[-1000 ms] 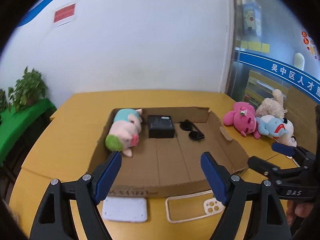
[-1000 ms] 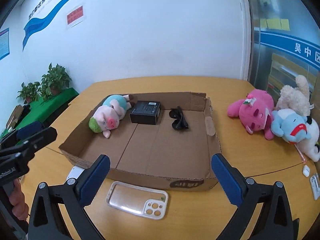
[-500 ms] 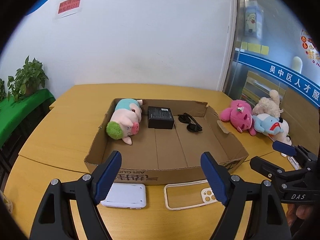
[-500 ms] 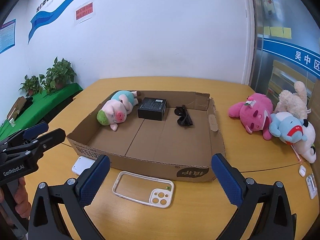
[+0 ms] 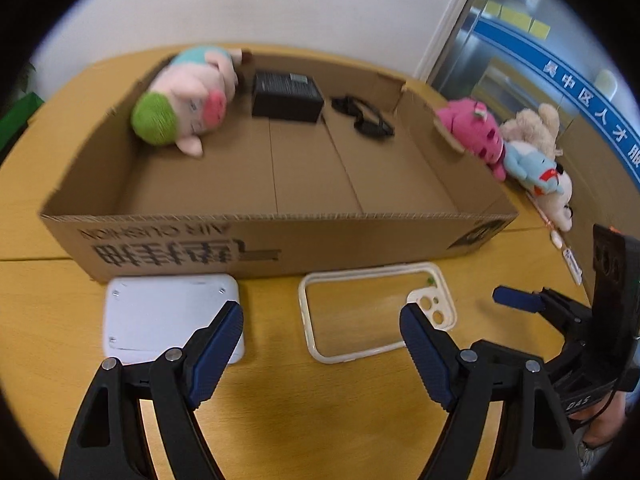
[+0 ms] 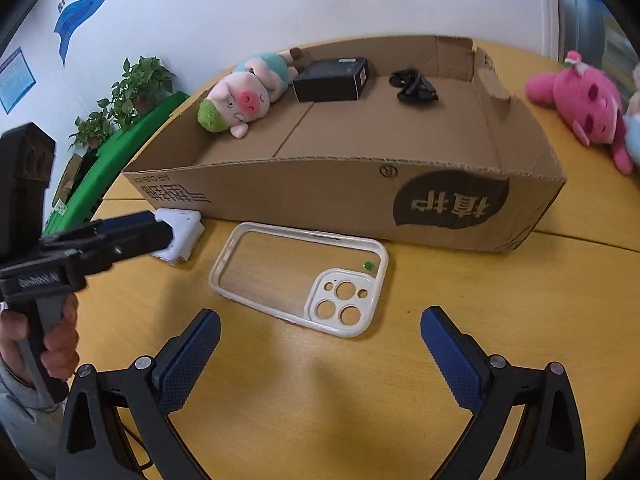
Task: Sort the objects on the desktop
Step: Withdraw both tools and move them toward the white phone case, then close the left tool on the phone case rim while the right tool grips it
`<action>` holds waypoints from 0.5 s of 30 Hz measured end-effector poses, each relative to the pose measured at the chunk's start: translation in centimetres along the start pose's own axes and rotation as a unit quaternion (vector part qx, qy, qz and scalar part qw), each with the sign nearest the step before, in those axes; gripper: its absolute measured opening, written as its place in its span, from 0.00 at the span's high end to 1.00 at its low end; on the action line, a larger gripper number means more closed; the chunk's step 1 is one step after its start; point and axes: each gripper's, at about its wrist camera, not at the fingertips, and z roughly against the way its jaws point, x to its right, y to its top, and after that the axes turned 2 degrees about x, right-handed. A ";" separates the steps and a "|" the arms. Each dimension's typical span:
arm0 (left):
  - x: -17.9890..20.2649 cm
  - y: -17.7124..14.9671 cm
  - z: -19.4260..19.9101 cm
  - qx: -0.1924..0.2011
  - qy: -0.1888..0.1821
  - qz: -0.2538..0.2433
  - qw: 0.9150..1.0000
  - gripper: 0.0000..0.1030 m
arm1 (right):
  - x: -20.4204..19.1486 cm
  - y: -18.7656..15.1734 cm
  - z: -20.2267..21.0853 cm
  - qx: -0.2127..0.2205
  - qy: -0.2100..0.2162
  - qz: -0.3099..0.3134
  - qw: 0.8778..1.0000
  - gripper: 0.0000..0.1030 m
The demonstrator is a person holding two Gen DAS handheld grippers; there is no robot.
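Both grippers tilt down toward the table point(image 6: 280, 420), side by side. The left gripper point(image 5: 322, 350) hangs over it with blue pads spread wide and nothing between them, a hand point(image 6: 44, 340) wrapped round its black handle. The right gripper point(image 6: 320, 352) hovers above the table too, pads just as far apart, gripping nothing, its fingertip point(image 5: 516, 298) poking in alongside the left one.

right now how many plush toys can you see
4: a pig plush inside the cardboard box; a pink one, a blue one and a beige one on the table beside it. Others may be hidden.
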 end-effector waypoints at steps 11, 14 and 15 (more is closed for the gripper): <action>0.9 -0.6 -5.6 -0.070 0.023 -0.012 0.997 0.44 | 2.5 0.5 -3.3 -0.026 -0.052 -0.007 0.998 0.32; 0.8 -0.6 -5.7 -0.070 0.032 -0.007 0.997 0.52 | 2.5 0.3 -3.5 -0.022 -0.064 -0.001 0.998 0.41; 0.8 -0.6 -5.6 -0.069 0.035 -0.007 0.997 0.59 | 2.5 0.4 -3.6 -0.022 -0.066 0.002 0.998 0.47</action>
